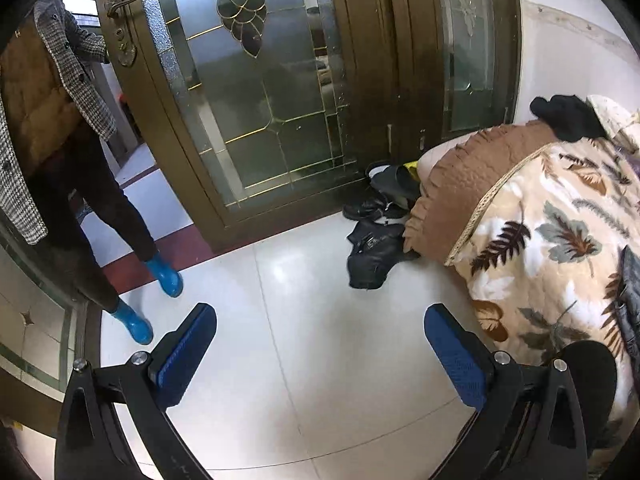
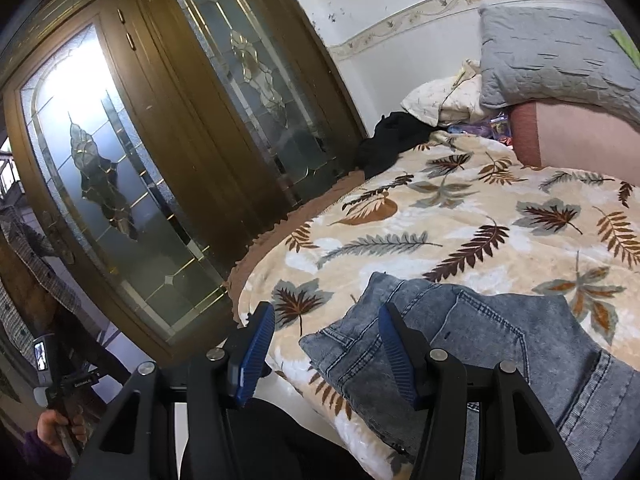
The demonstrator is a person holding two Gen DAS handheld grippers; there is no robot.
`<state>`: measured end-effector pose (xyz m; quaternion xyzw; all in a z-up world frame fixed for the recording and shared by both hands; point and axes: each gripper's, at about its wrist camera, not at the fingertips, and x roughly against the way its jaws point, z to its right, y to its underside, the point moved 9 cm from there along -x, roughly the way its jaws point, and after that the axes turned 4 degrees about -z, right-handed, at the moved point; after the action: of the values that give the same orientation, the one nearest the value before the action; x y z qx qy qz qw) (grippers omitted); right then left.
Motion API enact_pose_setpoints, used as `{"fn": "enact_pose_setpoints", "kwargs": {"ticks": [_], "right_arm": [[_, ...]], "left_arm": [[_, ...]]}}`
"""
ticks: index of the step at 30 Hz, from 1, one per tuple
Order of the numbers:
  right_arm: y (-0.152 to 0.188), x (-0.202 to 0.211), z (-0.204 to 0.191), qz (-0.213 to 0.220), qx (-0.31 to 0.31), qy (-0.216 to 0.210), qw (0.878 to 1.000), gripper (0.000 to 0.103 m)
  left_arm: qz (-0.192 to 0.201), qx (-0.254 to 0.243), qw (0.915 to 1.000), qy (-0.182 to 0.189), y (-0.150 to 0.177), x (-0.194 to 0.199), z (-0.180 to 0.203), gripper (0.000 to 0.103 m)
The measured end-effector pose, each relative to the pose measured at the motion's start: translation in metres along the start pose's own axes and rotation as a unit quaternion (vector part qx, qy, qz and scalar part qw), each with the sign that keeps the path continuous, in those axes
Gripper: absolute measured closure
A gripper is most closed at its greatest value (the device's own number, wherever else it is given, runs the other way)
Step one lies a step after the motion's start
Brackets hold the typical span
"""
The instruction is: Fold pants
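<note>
The jeans [image 2: 460, 344] are lying bunched on the leaf-print blanket [image 2: 420, 236] at the near edge of the bed, not yet folded. The right gripper [image 2: 326, 344] is hanging spread wide over their nearest corner, gripping nothing. The left gripper [image 1: 320, 344] is gaping empty above the floor tiles [image 1: 300, 280], off to the bed's side. Judgement: the approach step is in hand; next, both tongs need seating on the denim's edge.

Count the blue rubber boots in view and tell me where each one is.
2. One blue rubber boot stands on the white tile floor by the doorway; the other blue rubber boot stands nearer the camera, left of it. Both are worn by the standing person.
</note>
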<state>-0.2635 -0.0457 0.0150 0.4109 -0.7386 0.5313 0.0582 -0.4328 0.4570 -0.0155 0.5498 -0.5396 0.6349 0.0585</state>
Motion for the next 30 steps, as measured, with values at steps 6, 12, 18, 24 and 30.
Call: {"fn": "enact_pose_setpoints", "kwargs": {"ticks": [6,12,18,24,30], "right_arm": [[0.004,-0.001,-0.003,-0.003,0.015,0.008,1.0,0.045],[0.005,-0.003,-0.002,-0.007,0.014,0.01,1.0,0.045],[0.007,-0.005,-0.003,-0.011,0.015,0.011,1.0,0.045],[0.007,-0.005,-0.002,-0.011,0.015,0.012,1.0,0.045],[0.008,-0.005,0.0,-0.013,0.013,0.014,1.0,0.045]], "left_arm": [[-0.004,0.0,1.0,0.006,0.007,-0.001,0.003,0.0],[-0.009,-0.014,0.9997,0.02,0.009,-0.006,0.018,0.0],[-0.013,-0.016,0.9995,0.022,0.012,-0.009,0.021,0.0],[-0.015,-0.019,0.9993,0.028,0.011,-0.01,0.026,0.0],[-0.015,-0.028,0.9989,0.034,0.011,-0.011,0.034,0.0]]}}
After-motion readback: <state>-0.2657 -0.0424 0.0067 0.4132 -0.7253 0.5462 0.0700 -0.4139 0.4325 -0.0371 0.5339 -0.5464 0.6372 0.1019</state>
